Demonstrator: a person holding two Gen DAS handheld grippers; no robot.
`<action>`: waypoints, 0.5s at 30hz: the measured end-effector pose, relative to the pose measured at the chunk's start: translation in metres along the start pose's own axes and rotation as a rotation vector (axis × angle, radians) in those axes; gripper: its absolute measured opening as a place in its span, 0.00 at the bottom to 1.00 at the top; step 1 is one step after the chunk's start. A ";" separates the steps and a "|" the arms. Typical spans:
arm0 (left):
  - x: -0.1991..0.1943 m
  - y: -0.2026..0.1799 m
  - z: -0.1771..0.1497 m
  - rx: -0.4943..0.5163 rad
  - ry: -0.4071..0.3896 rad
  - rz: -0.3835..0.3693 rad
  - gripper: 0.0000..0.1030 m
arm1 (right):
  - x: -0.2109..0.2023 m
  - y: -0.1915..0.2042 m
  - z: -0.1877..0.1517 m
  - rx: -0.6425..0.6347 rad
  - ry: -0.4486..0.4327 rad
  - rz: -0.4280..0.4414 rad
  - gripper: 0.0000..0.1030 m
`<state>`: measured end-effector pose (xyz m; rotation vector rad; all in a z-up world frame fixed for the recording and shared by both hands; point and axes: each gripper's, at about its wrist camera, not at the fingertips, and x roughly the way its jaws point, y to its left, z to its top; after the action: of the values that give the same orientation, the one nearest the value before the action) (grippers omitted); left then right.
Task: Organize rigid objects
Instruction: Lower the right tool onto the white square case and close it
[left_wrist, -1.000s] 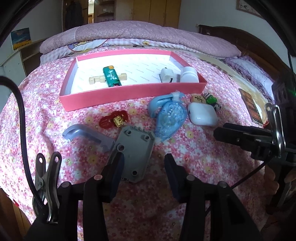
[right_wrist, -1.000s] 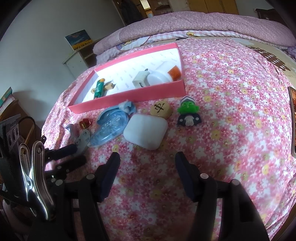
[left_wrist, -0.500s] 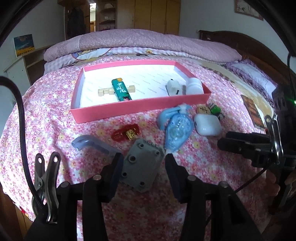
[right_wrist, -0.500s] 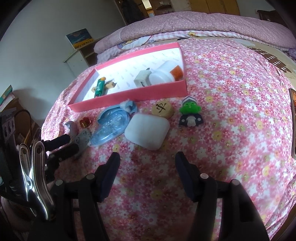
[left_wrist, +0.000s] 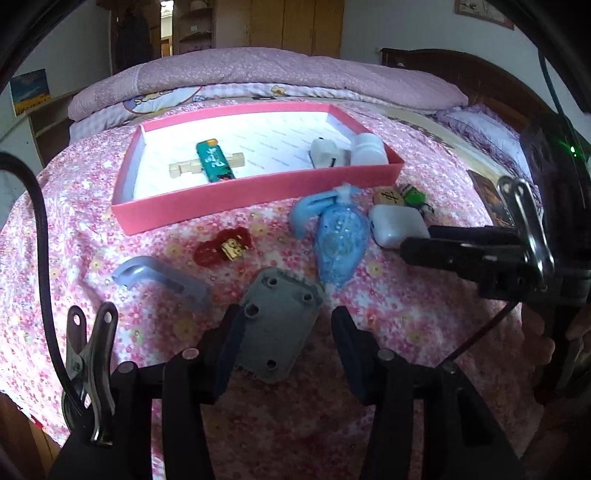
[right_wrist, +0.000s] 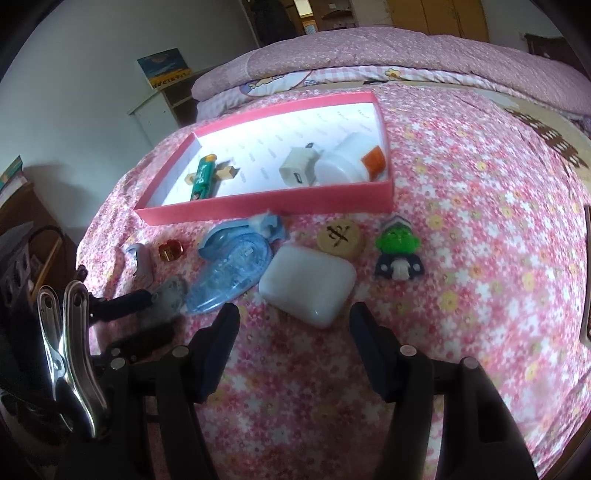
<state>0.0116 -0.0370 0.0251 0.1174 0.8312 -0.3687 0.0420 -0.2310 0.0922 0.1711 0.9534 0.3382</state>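
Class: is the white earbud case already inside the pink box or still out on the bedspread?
Out. The white earbud case lies on the flowered bedspread, in front of the pink box, beside the blue correction-tape dispenser.

The left hand-held gripper (left_wrist: 286, 341) is showing black arms tipped with dark blue pads (left_wrist: 229, 343), round silver screw heads sitting on its knuckles, a shiny metal spring clip (left_wrist: 90, 373) and a black cable (left_wrist: 40, 236) hanging at its side; the right hand-held gripper (right_wrist: 293, 347) is wearing the same black frame, dark blue pads, silver screws and a chrome clip (right_wrist: 68, 354)
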 end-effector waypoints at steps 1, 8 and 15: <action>0.000 0.002 0.001 -0.004 -0.003 0.001 0.51 | 0.002 0.001 0.002 -0.009 -0.001 -0.008 0.69; 0.004 0.008 0.005 0.006 -0.017 0.020 0.55 | 0.020 0.006 0.013 -0.005 -0.009 -0.038 0.72; 0.010 0.017 0.004 -0.053 -0.018 0.004 0.56 | 0.019 0.011 0.008 -0.012 -0.044 -0.111 0.59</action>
<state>0.0267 -0.0254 0.0194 0.0668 0.8226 -0.3435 0.0566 -0.2139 0.0853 0.1140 0.9136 0.2371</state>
